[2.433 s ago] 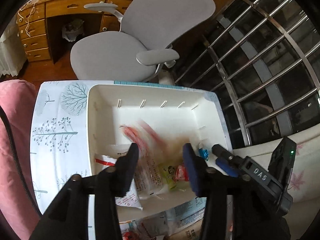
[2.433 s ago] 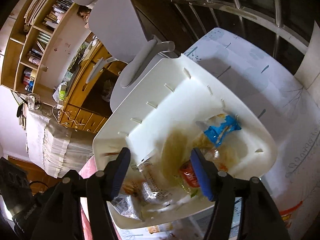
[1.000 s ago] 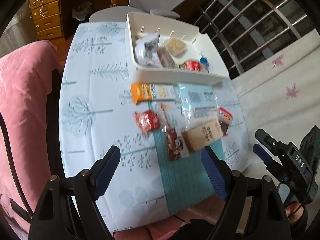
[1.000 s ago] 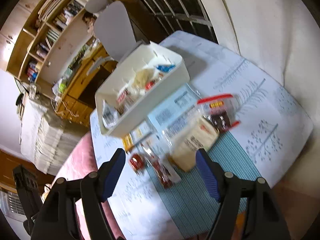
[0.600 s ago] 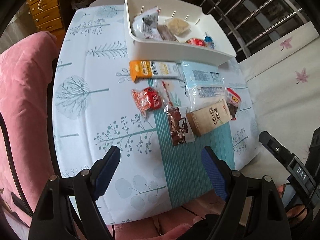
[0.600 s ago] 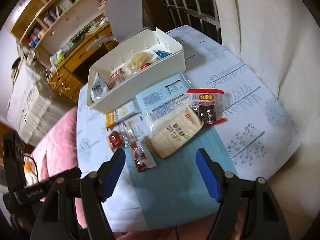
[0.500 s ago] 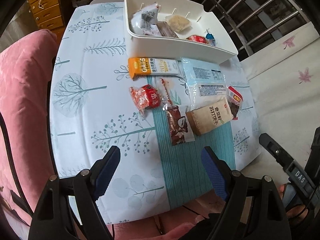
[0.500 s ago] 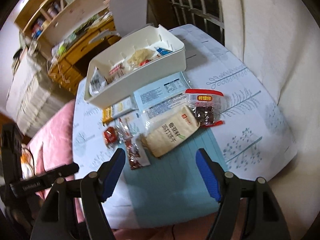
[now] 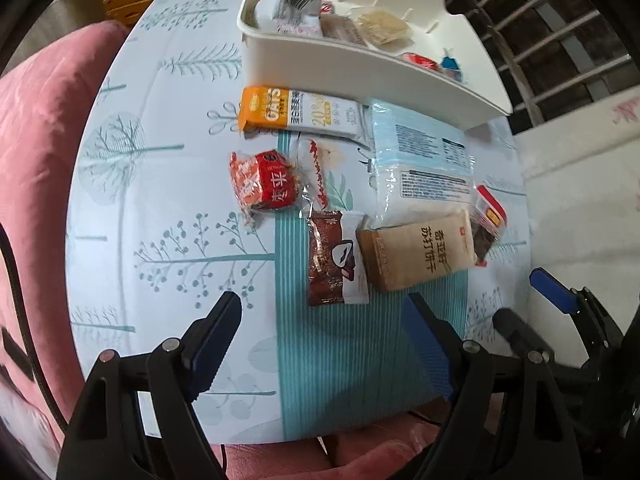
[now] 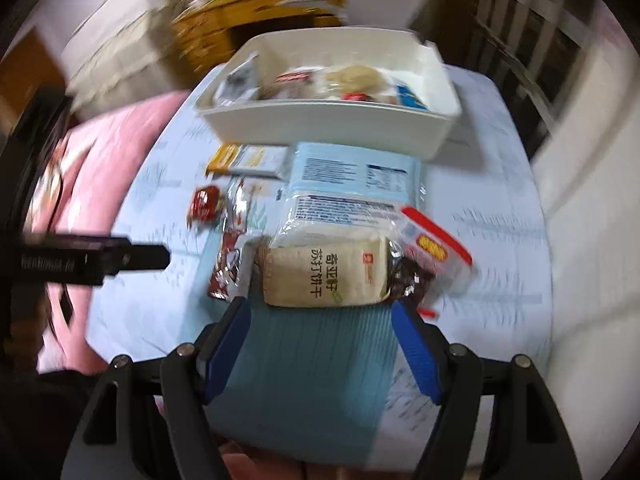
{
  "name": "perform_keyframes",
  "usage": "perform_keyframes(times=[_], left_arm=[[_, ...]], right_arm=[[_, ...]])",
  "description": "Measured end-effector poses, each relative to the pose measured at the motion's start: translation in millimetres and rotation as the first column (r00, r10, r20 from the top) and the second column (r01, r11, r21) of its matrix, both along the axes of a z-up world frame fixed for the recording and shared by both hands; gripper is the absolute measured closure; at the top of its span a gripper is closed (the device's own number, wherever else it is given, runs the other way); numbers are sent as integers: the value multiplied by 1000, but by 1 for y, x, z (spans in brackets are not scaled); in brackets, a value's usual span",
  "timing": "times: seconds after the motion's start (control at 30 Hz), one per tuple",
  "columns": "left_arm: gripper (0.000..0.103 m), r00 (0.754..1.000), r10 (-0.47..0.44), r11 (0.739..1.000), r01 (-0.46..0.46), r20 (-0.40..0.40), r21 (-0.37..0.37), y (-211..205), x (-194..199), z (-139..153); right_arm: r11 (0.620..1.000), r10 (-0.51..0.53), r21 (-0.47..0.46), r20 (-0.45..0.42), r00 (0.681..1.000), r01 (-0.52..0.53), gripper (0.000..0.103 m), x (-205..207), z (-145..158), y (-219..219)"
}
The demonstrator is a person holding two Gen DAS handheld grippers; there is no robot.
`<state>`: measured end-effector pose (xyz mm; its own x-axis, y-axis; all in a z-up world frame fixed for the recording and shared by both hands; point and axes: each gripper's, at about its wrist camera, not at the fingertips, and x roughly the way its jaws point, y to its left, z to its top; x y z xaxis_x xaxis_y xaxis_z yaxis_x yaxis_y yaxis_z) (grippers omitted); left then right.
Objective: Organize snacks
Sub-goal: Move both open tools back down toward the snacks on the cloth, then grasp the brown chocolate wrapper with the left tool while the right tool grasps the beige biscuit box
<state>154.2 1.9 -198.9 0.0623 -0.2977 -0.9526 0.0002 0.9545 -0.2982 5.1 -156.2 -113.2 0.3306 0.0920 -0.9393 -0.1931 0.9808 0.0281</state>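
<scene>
Both cameras have drawn back from the white storage bin (image 9: 360, 68), which filled the views earlier, so that the loose snacks on the desk (image 9: 160, 200) now show. Snacks on the desk, near edge of the bin outward: an orange-and-white oat bar (image 9: 298, 114) just beside the bin wall; a pale blue packet (image 9: 420, 148) to its right, overlapped by a clear bag (image 9: 424, 196); a red wrapped candy (image 9: 264, 184) and a clear red-printed wrapper (image 9: 316, 168) below the oat bar; a brown-and-white sachet (image 9: 336, 266); a tan cracker pack (image 10: 326, 274) touching the sachet; a red-topped bag of dark fruit (image 10: 430, 252) at its right end. More wrapped snacks lie inside the bin. Left hand-held gripper (image 9: 320, 332): jaws well apart, empty, above the teal striped cloth strip (image 9: 360, 340) near the sachet. Right hand-held gripper (image 10: 320, 328): jaws well apart, empty, just short of the cracker pack. Pink cushion (image 9: 36, 140) lies left of the desk.
</scene>
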Motion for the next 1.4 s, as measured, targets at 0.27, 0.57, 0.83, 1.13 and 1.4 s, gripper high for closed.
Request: perform_keyframes(times=[0.27, 0.57, 0.83, 1.13, 1.4], left_arm=[[25, 990, 128, 991, -126, -51, 40, -18, 0, -36], [28, 970, 225, 973, -219, -89, 70, -36, 8, -65], [40, 952, 275, 960, -262, -137, 104, -48, 16, -86], [55, 938, 314, 945, -295, -146, 142, -54, 24, -97], [61, 938, 315, 942, -291, -144, 167, -48, 21, -97]], right_arm=[[906, 402, -142, -11, 915, -400, 30, 8, -28, 17], [682, 705, -264, -8, 709, -682, 30, 3, -57, 24], [548, 813, -325, -12, 583, -771, 30, 3, -76, 22], [484, 848, -324, -53, 527, -813, 30, 10, -98, 28], [499, 845, -299, -41, 534, -813, 29, 15, -102, 28]])
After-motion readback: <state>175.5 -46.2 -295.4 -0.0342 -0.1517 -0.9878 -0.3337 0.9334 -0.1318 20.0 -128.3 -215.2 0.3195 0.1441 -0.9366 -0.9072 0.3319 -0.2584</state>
